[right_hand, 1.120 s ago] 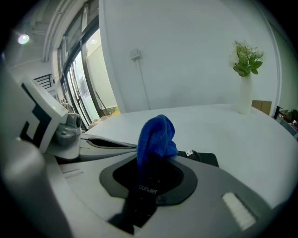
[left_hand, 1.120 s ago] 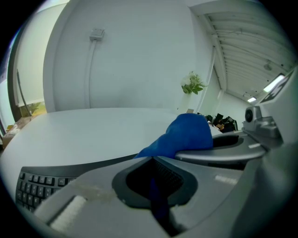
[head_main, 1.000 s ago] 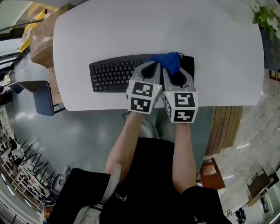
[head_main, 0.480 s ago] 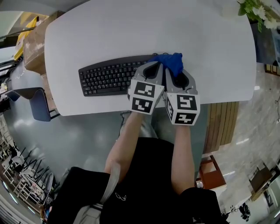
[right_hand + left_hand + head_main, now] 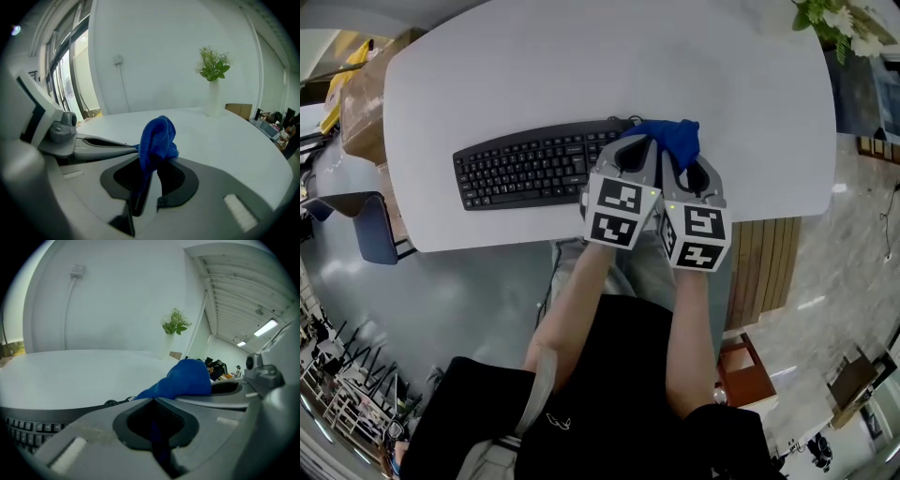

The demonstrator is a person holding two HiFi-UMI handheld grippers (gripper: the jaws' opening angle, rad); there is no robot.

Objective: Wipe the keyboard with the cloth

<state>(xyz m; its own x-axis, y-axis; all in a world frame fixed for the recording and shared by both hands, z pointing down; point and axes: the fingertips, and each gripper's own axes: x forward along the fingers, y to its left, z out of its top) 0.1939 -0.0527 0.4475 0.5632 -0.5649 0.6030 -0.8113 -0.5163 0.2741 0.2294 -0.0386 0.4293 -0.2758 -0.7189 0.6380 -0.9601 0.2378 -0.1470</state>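
A black keyboard (image 5: 530, 169) lies on the white table (image 5: 581, 66). A bunched blue cloth (image 5: 675, 139) sits over the keyboard's right end, which is hidden beneath it. My two grippers stand side by side there. The left gripper (image 5: 636, 150) is shut, with a strip of the cloth (image 5: 187, 378) in its jaw slit. The right gripper (image 5: 682, 164) is shut on the cloth (image 5: 157, 138), which bulges up above its jaws. The left gripper view shows keyboard keys (image 5: 28, 430) at its lower left.
A plant in a white vase (image 5: 839, 23) stands at the table's far right corner. A cardboard box (image 5: 356, 94) and a blue chair (image 5: 366, 225) sit off the table's left side. The table's front edge runs just under the grippers.
Both grippers have slid to the right along the keyboard with the cloth, from short of its right end to over that end. Their jaws stay shut.
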